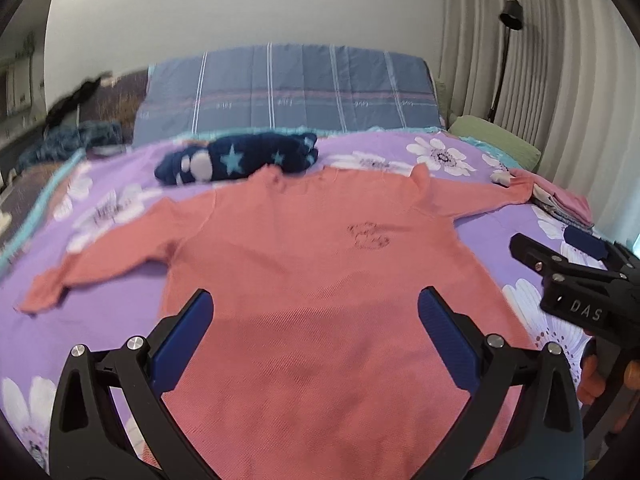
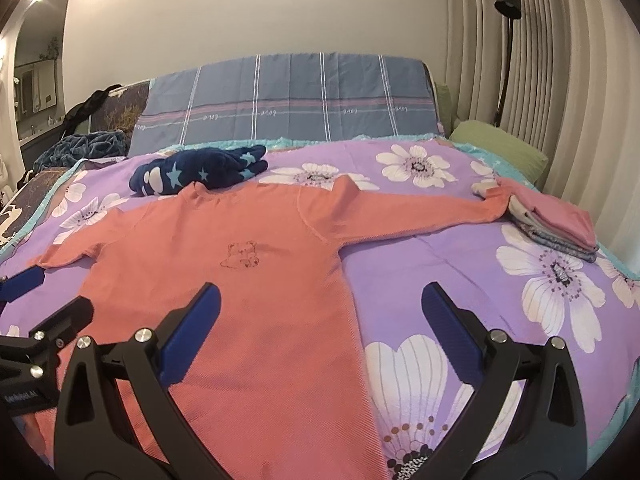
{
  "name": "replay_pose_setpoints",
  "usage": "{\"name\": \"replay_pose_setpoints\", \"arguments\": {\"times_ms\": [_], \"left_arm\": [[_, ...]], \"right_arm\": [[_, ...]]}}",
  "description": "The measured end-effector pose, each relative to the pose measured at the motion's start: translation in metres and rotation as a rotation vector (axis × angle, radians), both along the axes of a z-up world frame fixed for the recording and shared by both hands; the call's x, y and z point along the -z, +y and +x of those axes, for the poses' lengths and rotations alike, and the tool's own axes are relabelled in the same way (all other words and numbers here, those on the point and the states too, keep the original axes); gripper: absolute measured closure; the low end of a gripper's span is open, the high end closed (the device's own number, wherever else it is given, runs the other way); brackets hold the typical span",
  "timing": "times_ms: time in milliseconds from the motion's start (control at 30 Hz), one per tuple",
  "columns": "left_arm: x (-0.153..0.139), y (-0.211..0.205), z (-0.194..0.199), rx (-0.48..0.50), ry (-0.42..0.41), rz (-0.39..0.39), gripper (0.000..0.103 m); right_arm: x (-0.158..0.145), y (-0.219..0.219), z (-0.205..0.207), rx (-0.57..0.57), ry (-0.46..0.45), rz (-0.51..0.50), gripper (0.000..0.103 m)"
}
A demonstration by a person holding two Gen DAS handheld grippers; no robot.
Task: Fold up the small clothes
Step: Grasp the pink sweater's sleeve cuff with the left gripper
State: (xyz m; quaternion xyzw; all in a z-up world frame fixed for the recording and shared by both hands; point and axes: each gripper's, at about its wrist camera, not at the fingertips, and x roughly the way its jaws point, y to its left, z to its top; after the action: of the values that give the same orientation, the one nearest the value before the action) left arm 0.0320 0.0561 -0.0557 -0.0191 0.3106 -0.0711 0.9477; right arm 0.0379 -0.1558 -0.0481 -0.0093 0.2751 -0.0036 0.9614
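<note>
Both tongs gape wide and empty over one spread shirt.

Left tongs (image 1: 316, 320) hang above the lower middle of the pink shirt (image 1: 312, 264); right tongs (image 2: 320, 316) straddle its right edge, one finger over cloth, the other over the bed (image 2: 420, 276). The shirt lies flat just ahead of both, sleeves out to either side, bear print up. Judged from this, folding has not begun; the next move calls for each to drop onto a sleeve or side edge and carry it inward. Count: one shirt laid out, one navy starred garment (image 2: 200, 174) bunched beyond its collar, one folded stack (image 2: 556, 228) far right by the right cuff, two tongs.
</note>
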Motion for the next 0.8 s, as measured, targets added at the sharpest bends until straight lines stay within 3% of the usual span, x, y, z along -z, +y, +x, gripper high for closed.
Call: {"name": "replay_pose_setpoints", "arguments": {"times_ms": [133,267,333,467,567,667,800], "left_arm": [[0.017,0.048,0.011,-0.021,0.045,-0.143,0.001],[0.035,0.128,0.022,-0.150,0.042,-0.302,0.006],[0.046,0.172,0.027,-0.232,0.058,-0.387,0.018],[0.081,0.273,0.029,-0.434,0.103,-0.638,0.037],[0.114,0.337,0.025,-0.582,0.145,-0.819,0.050],[0.128,0.373,0.020,-0.695,0.142,-0.879,0.053],[0.130,0.406,0.026,-0.775,0.100,-0.908,0.053]], "right_arm": [[0.008,-0.003,0.015,-0.007,0.044,0.016,0.002],[0.017,-0.012,0.033,0.004,0.094,0.064,0.002],[0.020,-0.013,0.038,0.009,0.101,0.057,0.002],[0.025,-0.006,0.052,-0.018,0.106,0.019,0.003],[0.024,0.001,0.060,-0.056,0.099,0.014,0.022],[0.021,0.008,0.066,-0.094,0.096,0.022,0.034],[0.020,0.013,0.070,-0.112,0.084,0.018,0.038]]}}
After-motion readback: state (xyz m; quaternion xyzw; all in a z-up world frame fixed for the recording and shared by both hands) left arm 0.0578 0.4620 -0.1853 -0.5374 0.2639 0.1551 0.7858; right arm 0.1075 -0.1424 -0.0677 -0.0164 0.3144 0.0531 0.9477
